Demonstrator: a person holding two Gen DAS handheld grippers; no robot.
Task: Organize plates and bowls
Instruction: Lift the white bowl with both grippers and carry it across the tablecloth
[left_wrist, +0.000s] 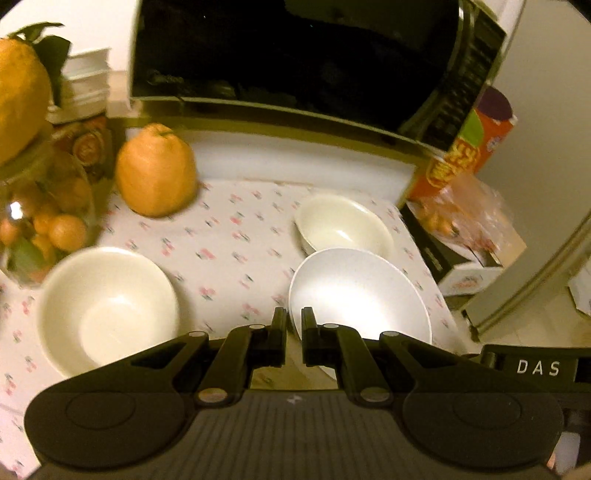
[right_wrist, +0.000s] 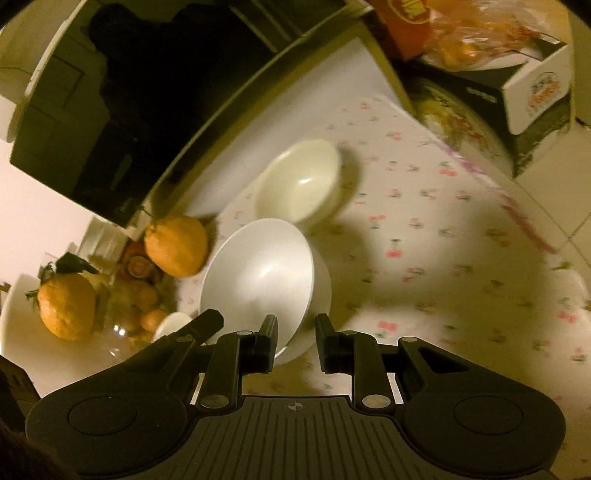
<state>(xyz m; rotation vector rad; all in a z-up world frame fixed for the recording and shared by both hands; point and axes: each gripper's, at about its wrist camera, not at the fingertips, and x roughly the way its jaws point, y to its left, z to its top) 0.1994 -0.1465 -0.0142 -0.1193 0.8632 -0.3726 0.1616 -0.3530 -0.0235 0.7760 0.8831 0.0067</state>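
The white bowl's (left_wrist: 360, 291) rim was pinched by the left tool (left_wrist: 294, 325) and also clamped by the right tool (right_wrist: 295, 328) above the desk (left_wrist: 229, 240).

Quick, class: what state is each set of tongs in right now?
Left tongs: closed on the white bowl rim.
Right tongs: slightly apart at that bowl; grip cannot be told.

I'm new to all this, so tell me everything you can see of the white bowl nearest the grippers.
The white bowl is round, plain and glossy, ceramic by its look, and empty. It tilts; the left gripper is shut on its rim, and the right gripper straddles the rim elsewhere, grip unclear. A cream bowl sits just behind it.
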